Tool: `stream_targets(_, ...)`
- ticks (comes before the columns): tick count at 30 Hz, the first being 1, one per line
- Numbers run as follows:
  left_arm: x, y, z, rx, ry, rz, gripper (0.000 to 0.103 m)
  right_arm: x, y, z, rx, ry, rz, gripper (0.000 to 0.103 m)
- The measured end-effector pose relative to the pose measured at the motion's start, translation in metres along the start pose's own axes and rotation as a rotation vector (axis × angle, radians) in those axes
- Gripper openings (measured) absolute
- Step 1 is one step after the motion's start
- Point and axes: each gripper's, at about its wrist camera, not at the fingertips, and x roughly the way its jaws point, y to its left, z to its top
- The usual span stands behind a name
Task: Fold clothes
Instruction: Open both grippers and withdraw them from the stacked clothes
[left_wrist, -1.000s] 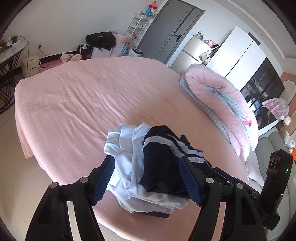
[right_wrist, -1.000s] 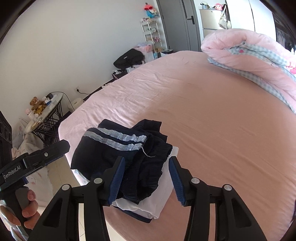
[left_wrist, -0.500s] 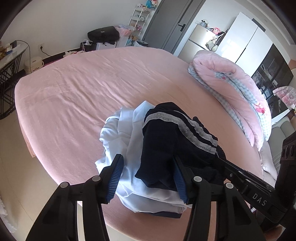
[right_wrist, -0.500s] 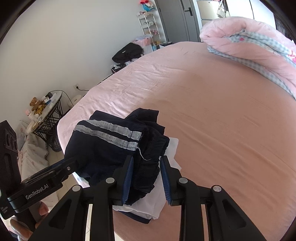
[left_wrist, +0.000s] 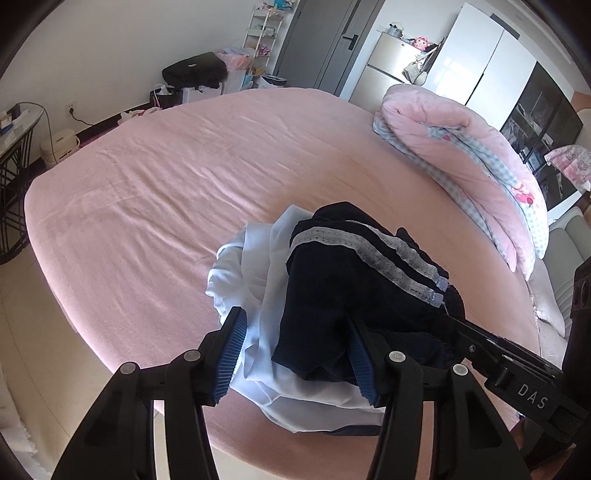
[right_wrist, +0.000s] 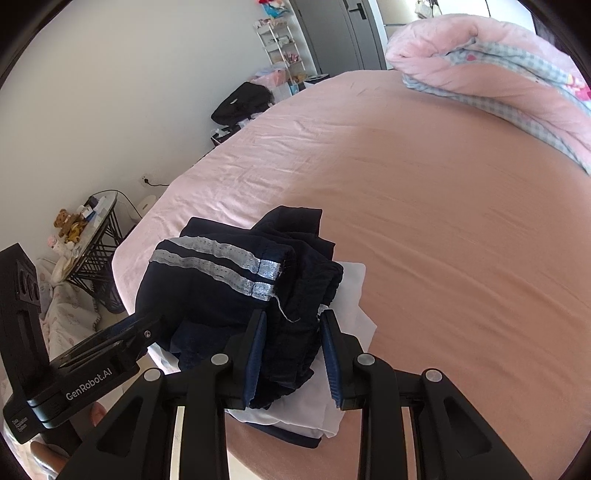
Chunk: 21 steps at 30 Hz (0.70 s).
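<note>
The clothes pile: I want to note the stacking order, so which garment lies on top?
The dark navy garment with two silver-grey stripes lies on top; the white garment sits beneath it, showing only at the pile's edges.

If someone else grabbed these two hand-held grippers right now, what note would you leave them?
Left hand-held gripper: jaws around the near edge of the navy garment, grip unclear.
Right hand-held gripper: shut on the navy garment's bunched edge.
Things: navy garment lies crumpled atop the white garment, at the near edge of the bed.
Done: nothing folded yet.
Left: lift off the navy piece, spread it, fold; then the white one.
</note>
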Motion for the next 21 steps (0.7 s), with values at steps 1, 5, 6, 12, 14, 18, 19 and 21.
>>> stream_targets(1,-0.004,-0.003,0.000,0.013,-0.007,0.017,0.051,-0.004,0.001,0.001,-0.004,0.003,-0.008,0.029)
stream_targets(5,-0.022,-0.013,0.005,0.042,-0.025,0.060,0.051,-0.027,0.009,0.003,-0.032,-0.011,-0.005,0.029)
stream_targets(6,-0.029,-0.014,0.006,0.033,-0.029,0.050,0.051,-0.035,0.012,0.004,-0.047,-0.023,-0.009,0.029)
stream_targets(12,-0.072,-0.022,0.011,-0.019,-0.087,0.019,0.063,-0.083,0.035,0.004,-0.158,-0.084,-0.103,0.061)
stream_targets(14,-0.086,-0.027,0.010,-0.012,-0.109,0.024,0.067,-0.102,0.039,0.002,-0.177,-0.122,-0.135,0.076)
stream_targets(18,-0.112,-0.042,0.006,0.021,-0.145,0.099,0.069,-0.131,0.046,-0.002,-0.222,-0.139,-0.171,0.076)
stream_targets(19,-0.117,-0.045,0.004,0.028,-0.154,0.117,0.069,-0.137,0.047,-0.004,-0.223,-0.136,-0.175,0.076)
stream_targets(21,-0.130,-0.051,-0.003,0.047,-0.171,0.139,0.069,-0.149,0.048,-0.008,-0.227,-0.129,-0.184,0.076)
